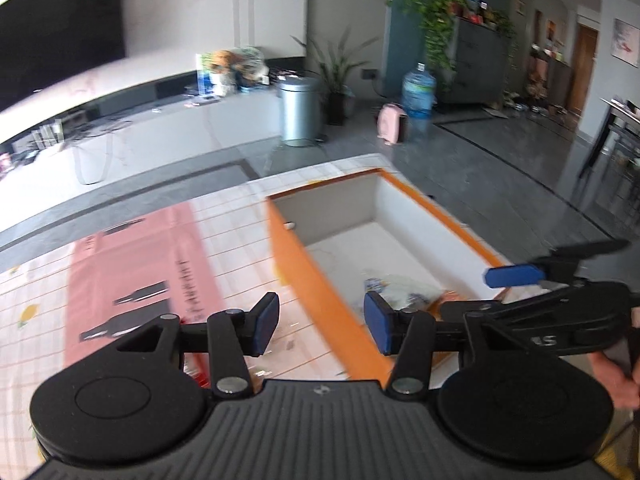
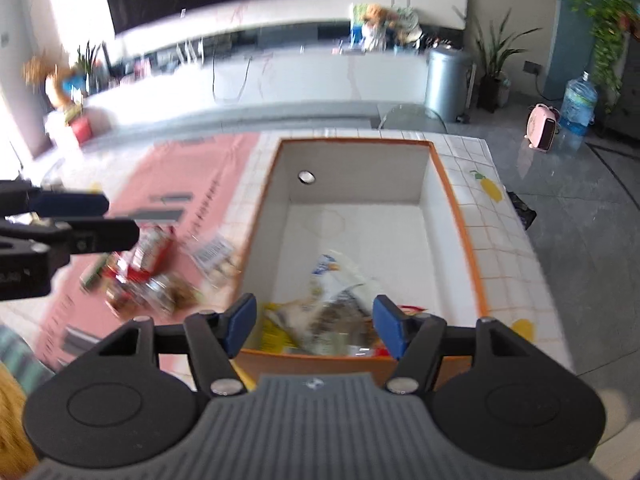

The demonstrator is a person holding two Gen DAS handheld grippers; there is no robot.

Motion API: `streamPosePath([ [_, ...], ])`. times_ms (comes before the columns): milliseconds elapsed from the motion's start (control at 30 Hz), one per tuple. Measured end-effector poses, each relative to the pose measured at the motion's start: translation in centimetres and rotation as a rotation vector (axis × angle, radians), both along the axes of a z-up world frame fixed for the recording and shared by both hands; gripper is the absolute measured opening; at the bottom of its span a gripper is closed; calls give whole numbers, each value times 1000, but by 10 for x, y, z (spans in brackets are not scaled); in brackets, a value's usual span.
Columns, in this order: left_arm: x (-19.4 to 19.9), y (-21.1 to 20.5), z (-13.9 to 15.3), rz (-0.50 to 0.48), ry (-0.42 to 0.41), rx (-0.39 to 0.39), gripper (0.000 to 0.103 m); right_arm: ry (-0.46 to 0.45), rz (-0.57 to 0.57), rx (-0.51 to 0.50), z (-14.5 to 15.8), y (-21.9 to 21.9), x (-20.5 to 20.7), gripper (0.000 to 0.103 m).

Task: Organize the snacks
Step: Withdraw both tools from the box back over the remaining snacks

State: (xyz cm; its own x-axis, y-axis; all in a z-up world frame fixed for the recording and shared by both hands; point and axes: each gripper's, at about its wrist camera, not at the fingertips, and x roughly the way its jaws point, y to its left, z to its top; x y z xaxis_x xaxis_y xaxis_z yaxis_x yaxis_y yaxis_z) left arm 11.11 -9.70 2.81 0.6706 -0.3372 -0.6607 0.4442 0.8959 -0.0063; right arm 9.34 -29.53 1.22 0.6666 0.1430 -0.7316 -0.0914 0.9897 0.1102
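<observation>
An orange box with a white inside point(image 2: 460, 216) stands on the tiled table; it also shows in the left wrist view point(image 1: 296, 256). Several snack packets point(image 2: 336, 312) lie at its near end, seen too in the left wrist view point(image 1: 404, 292). More loose snack packets point(image 2: 148, 272) lie blurred on the pink mat point(image 2: 192, 176) left of the box. My right gripper point(image 2: 314, 324) is open and empty above the box's near edge. My left gripper point(image 1: 320, 324) is open and empty over the box's left wall. Each gripper shows at the edge of the other's view.
The pink mat point(image 1: 132, 264) covers the table left of the box. Beyond the table's far edge are grey floor, a metal bin point(image 1: 300, 110), a water jug point(image 1: 418, 90), a pink heater point(image 2: 542, 126) and a long white counter point(image 2: 280, 76).
</observation>
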Motion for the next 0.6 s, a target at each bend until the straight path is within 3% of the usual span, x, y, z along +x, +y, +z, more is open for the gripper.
streamPosePath([
  [167, -14, 36, -8, 122, -29, -5, 58, -87, -70, 85, 0, 30, -30, 64],
  [333, -21, 74, -19, 214, -23, -25, 60, -171, -118, 71, -6, 67, -50, 71],
  [467, -24, 107, -26, 272, 0, -33, 60, -171, -104, 82, -16, 91, -54, 73],
  [600, -32, 141, -32, 331, 10, -103, 60, -163, -67, 88, -29, 116, -51, 73],
])
